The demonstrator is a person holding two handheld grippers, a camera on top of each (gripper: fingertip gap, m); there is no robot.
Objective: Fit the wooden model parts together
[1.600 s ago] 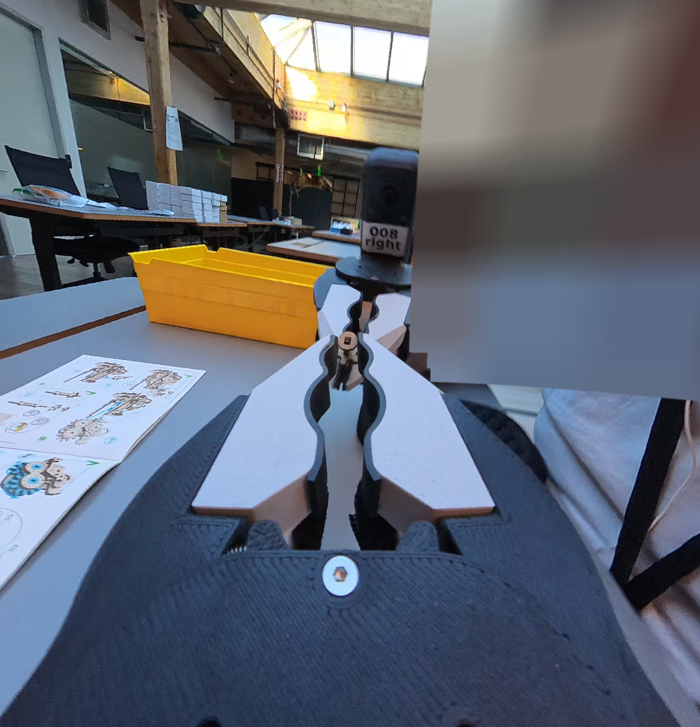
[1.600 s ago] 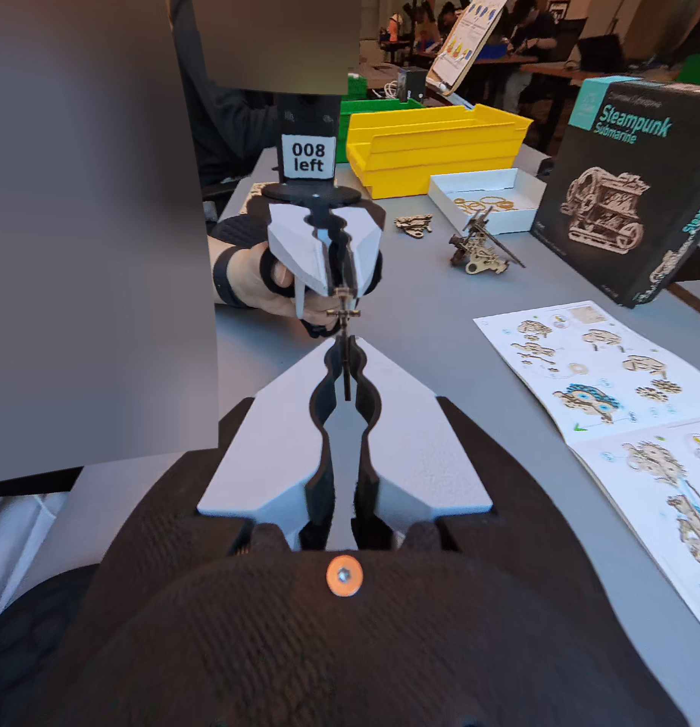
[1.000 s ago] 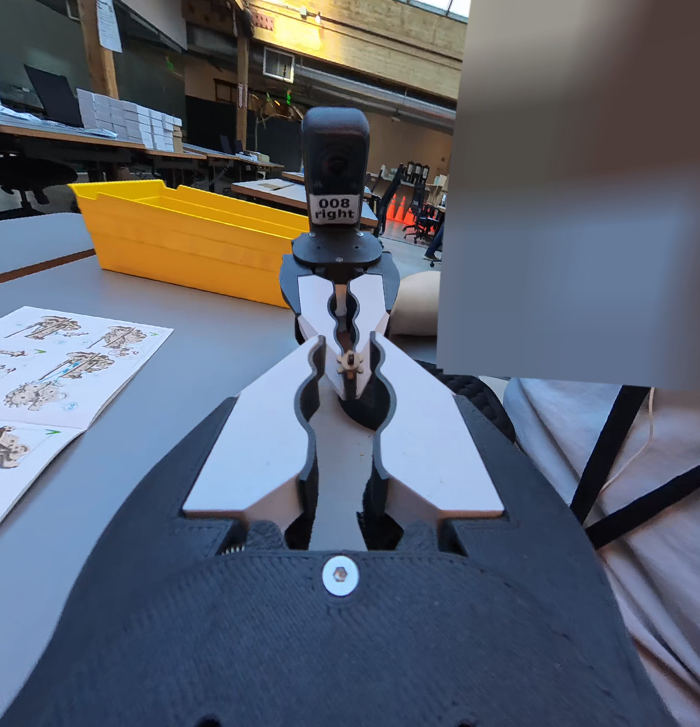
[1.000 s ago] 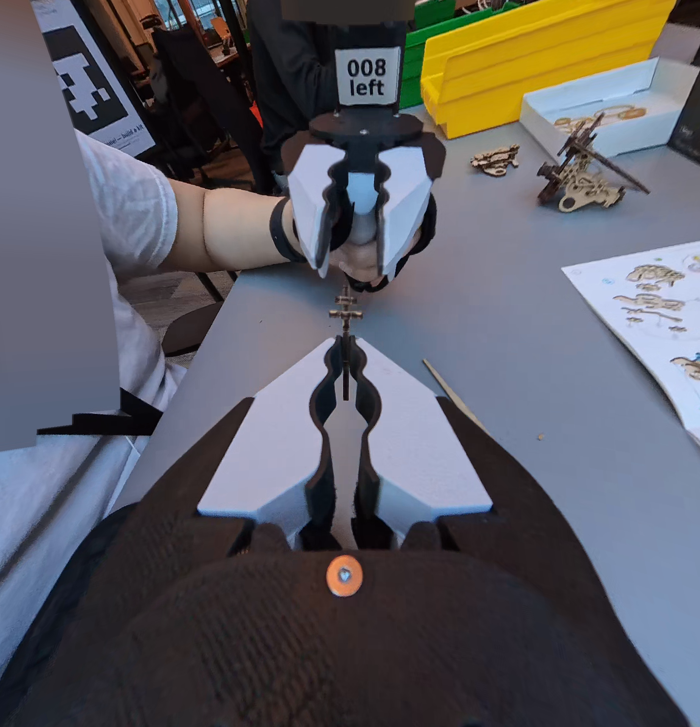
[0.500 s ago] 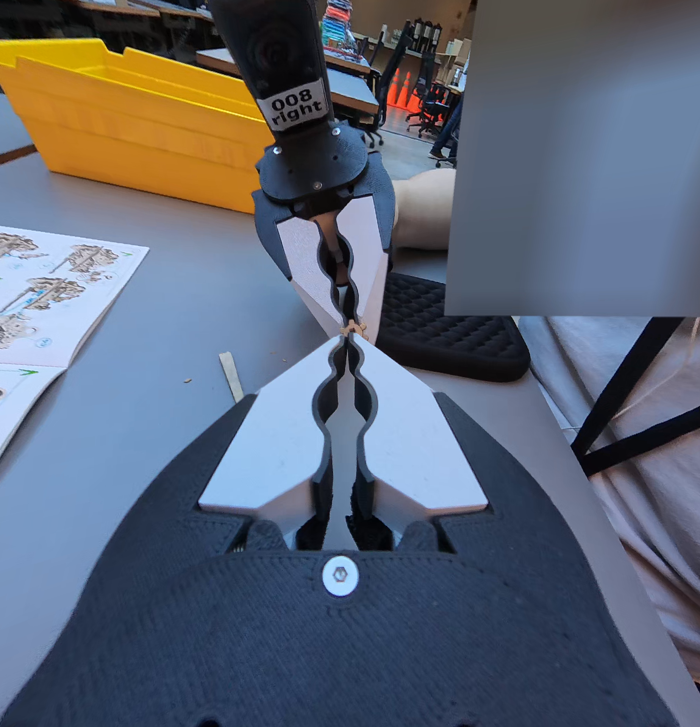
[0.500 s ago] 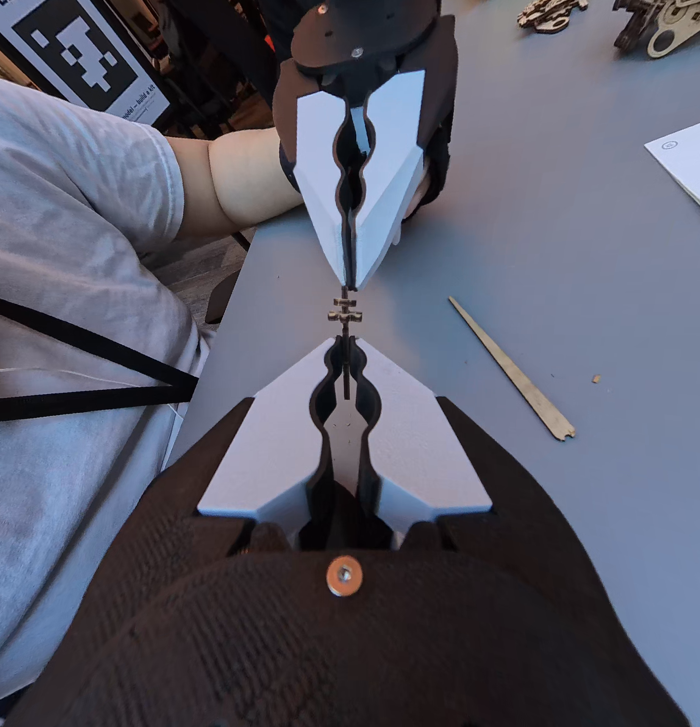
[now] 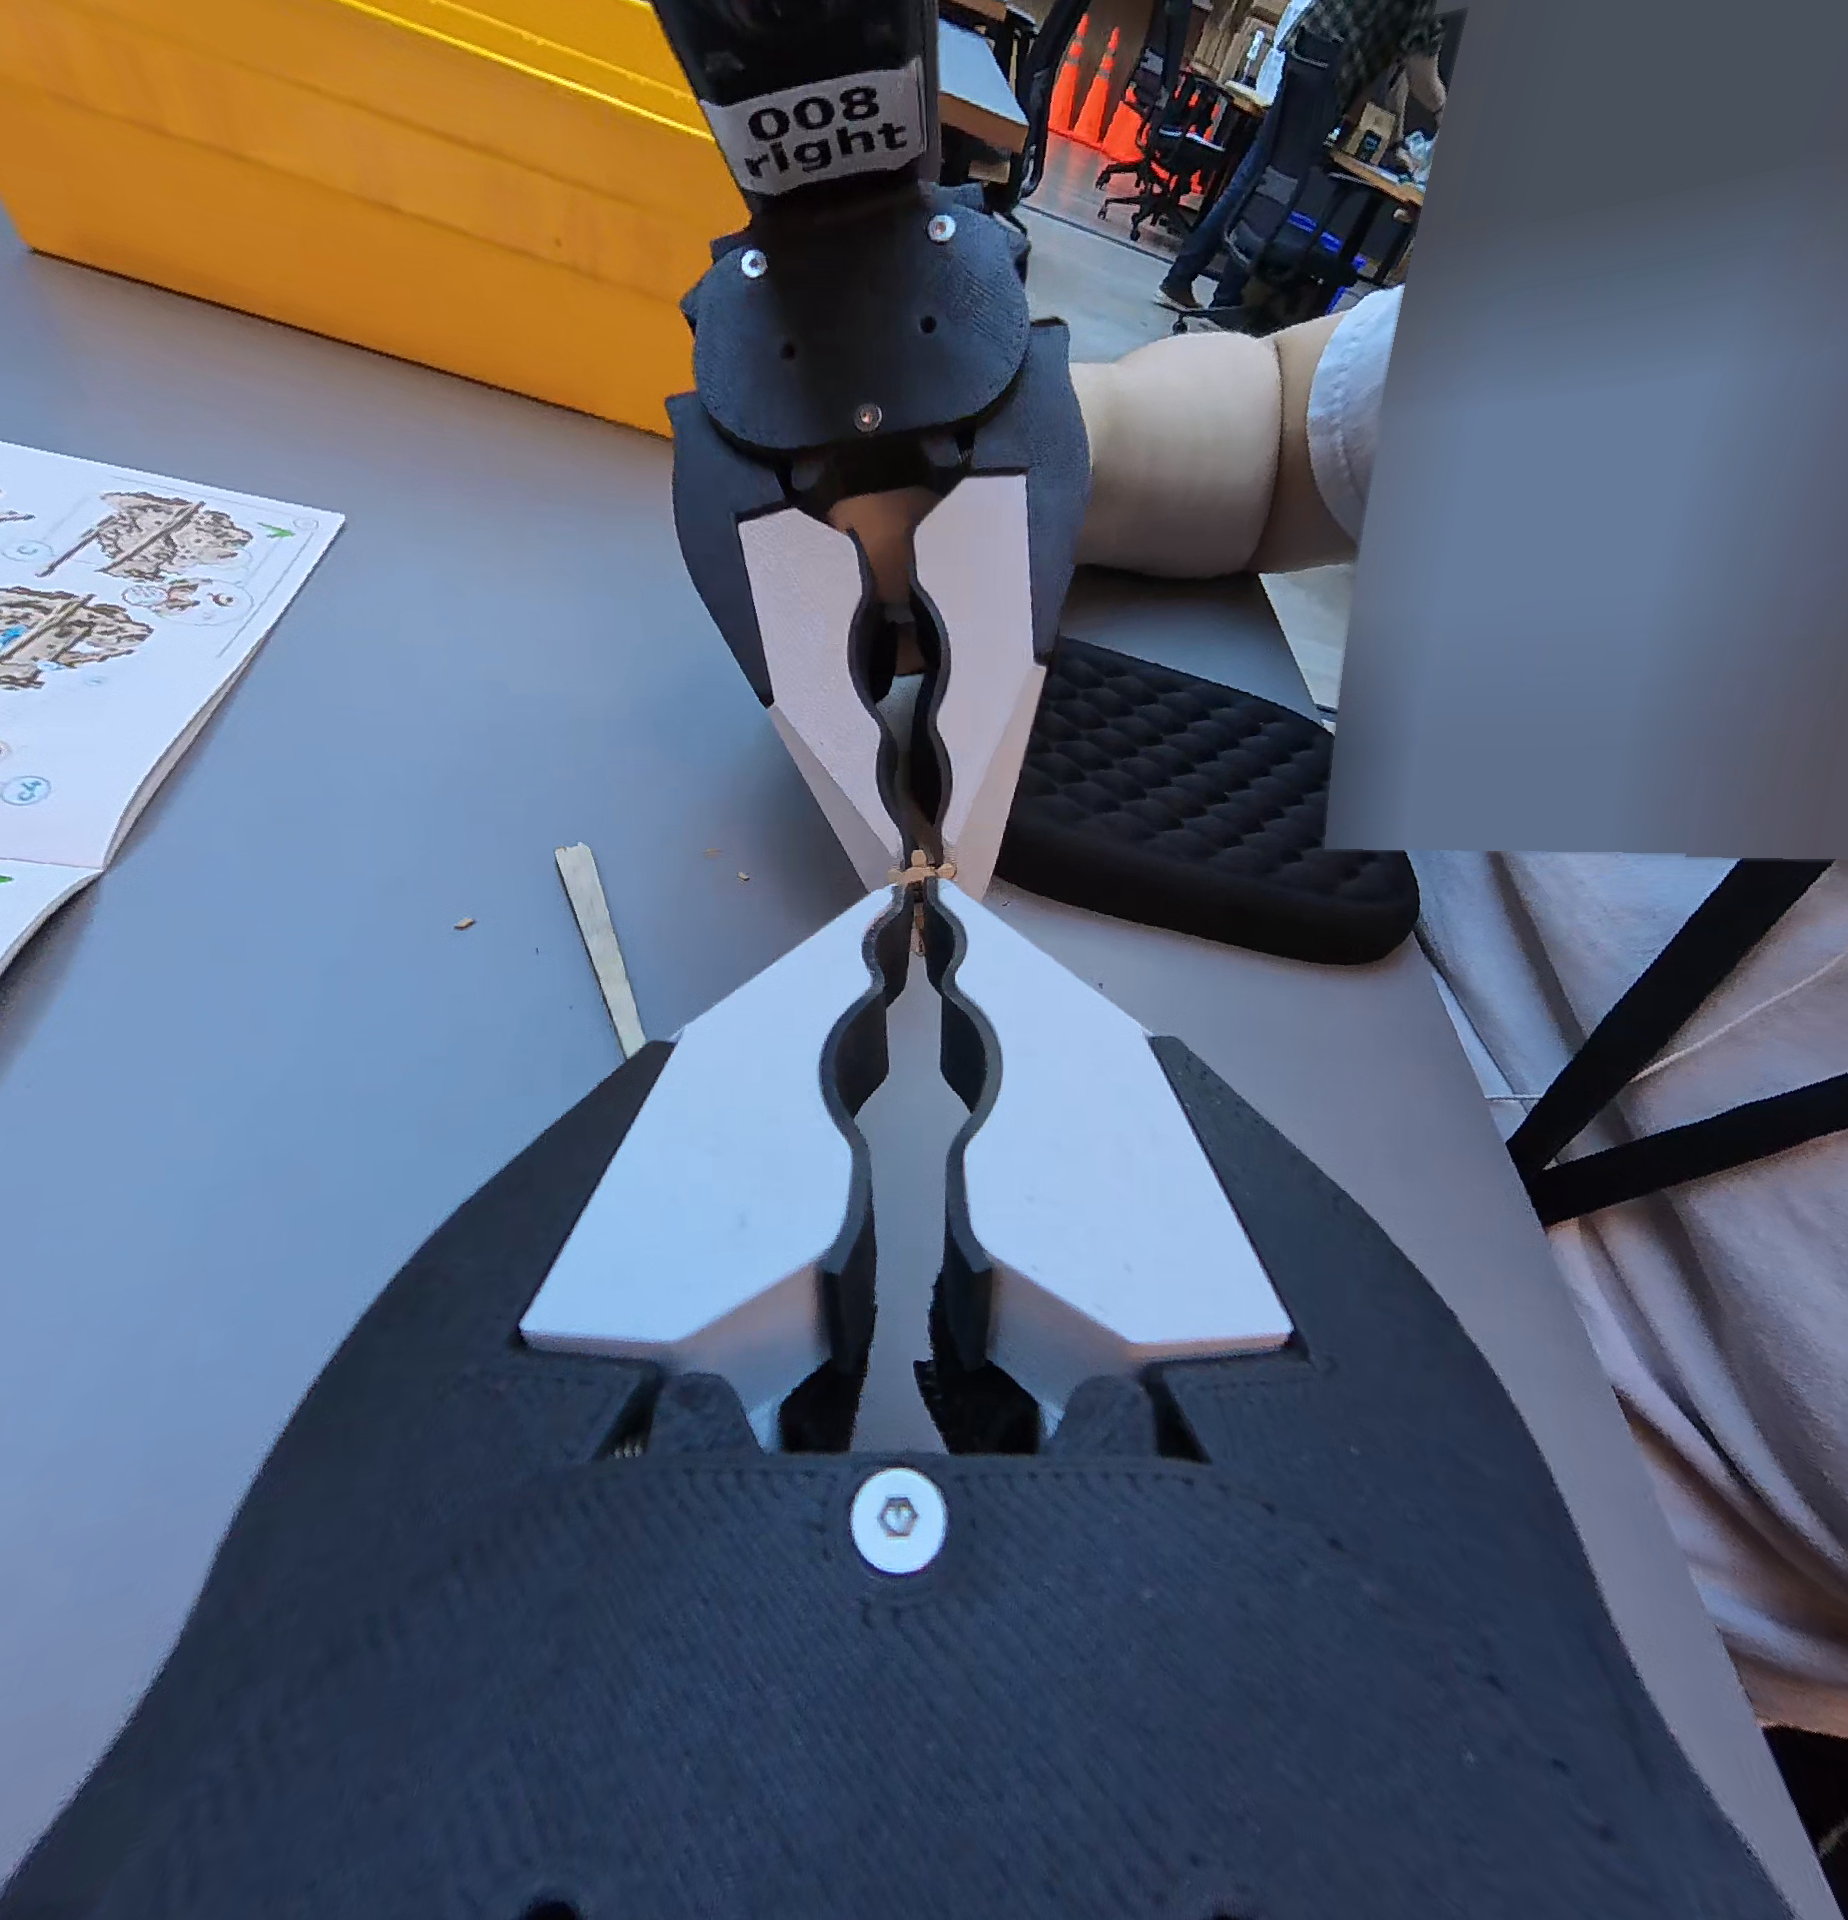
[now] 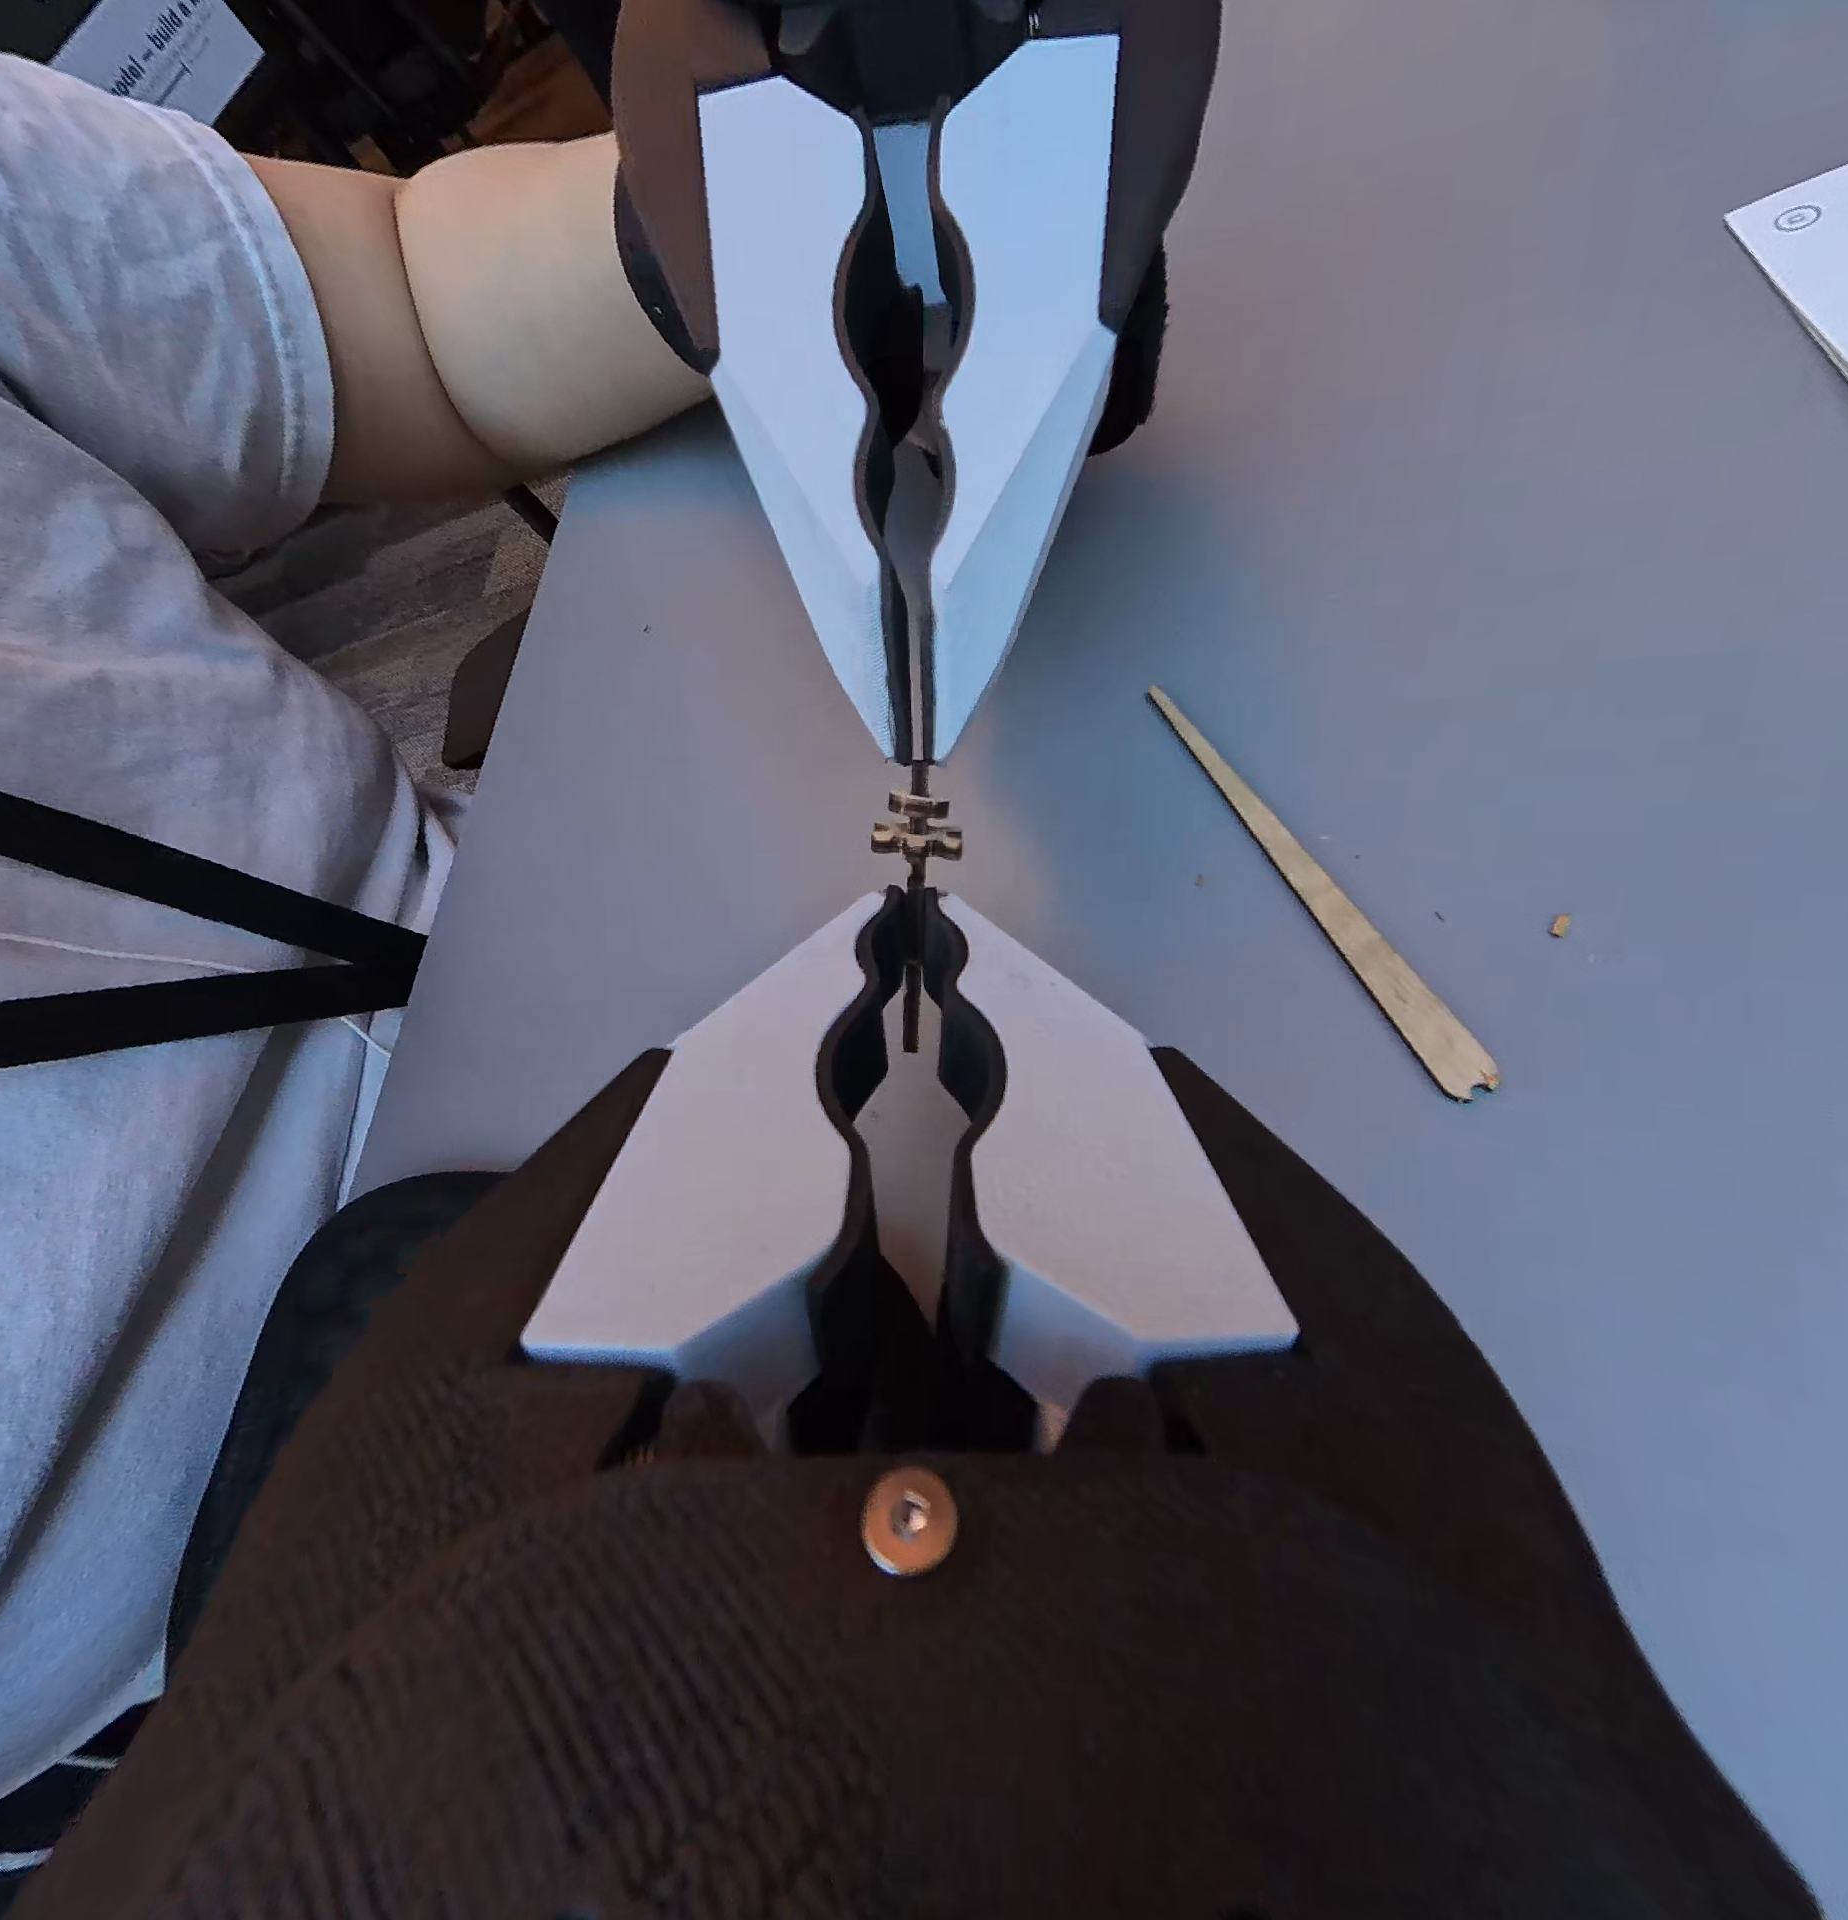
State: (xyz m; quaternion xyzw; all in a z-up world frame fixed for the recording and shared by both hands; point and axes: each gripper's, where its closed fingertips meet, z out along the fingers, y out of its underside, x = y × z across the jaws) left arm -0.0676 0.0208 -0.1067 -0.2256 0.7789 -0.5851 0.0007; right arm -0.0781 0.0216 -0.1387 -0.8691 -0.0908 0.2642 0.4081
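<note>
Above the desk [image 8: 1522, 520] near its front edge, left tool [image 8: 915, 753] and right tool [image 8: 912, 899] both pinch one thin axle [image 8: 915, 831] tip-to-tip; two small gears seated, more assembly left, spare strip [image 8: 1325, 904] untouched.

The wooden axle [image 8: 915, 831] spans between both tongs' tips, above the table [image 8: 1419, 520].

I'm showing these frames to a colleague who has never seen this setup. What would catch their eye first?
Most striking are the two grippers meeting tip to tip over the grey table: the left gripper and the right gripper each pinch an end of a tiny wooden axle with small gears. Next, the loose wooden stick lying beside them, and the yellow bin behind.
</note>
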